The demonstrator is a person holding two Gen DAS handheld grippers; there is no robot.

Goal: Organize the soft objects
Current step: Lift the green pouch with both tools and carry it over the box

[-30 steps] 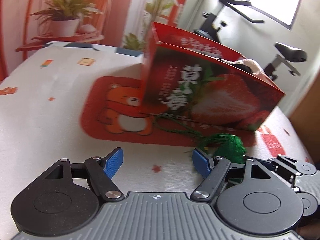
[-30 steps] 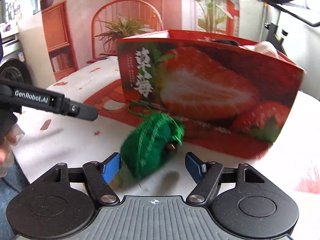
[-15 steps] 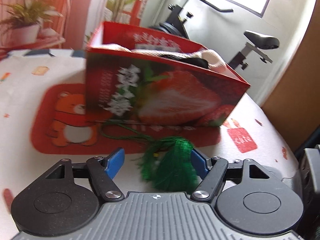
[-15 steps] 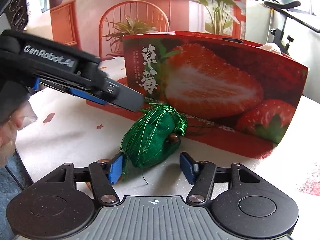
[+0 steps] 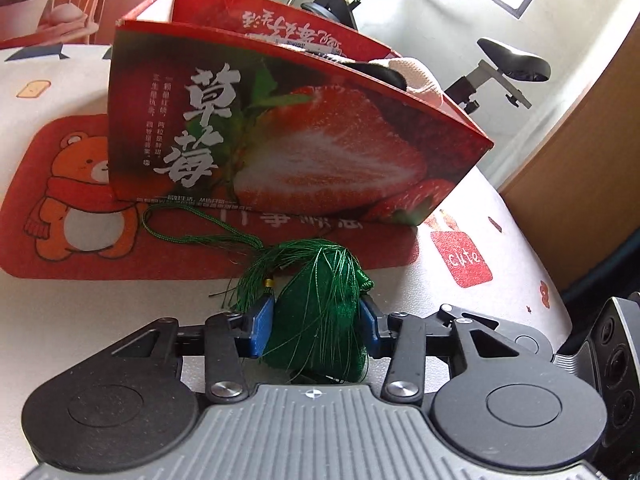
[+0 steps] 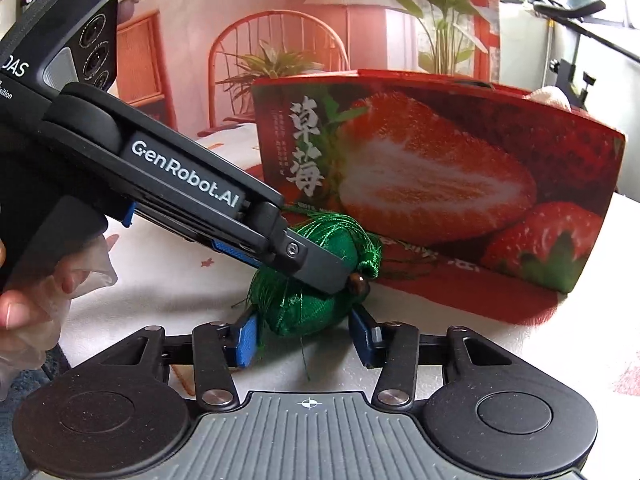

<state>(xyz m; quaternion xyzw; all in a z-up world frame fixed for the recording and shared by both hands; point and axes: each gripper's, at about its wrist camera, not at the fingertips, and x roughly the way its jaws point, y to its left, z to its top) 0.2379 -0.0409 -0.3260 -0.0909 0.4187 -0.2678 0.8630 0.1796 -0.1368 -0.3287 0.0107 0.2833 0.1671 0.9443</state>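
A plump green pouch [image 5: 316,312] of woven fabric, draped in glossy silk tassel threads and trailing a thin twisted cord [image 5: 188,232], lies on the tabletop [image 5: 80,312] just in front of the red bear-print mat [image 5: 60,200]. A small brown bead [image 6: 357,280] sits at its knotted end. On the mat stands an open cardboard box [image 5: 304,148], glossy and printed with a halved strawberry, with pale and dark soft items showing above its rim.

The left tongs [image 5: 316,322] have been closing: their ribbed blue pads [image 5: 262,326] now press into both sides of the pouch, denting the cloth, whereas a second ago they stood wide over bare tabletop with the pouch off toward the right tongs. In the right wrist view the left tool's dark body reaches in from the left across the top of the pouch, held by a hand [image 6: 36,300] in a clear glove.

The right tongs [image 6: 306,334] have also been narrowing and now flank the pouch's near end; their left pad touches the threads, the right pad seems just clear, so they stand apart.
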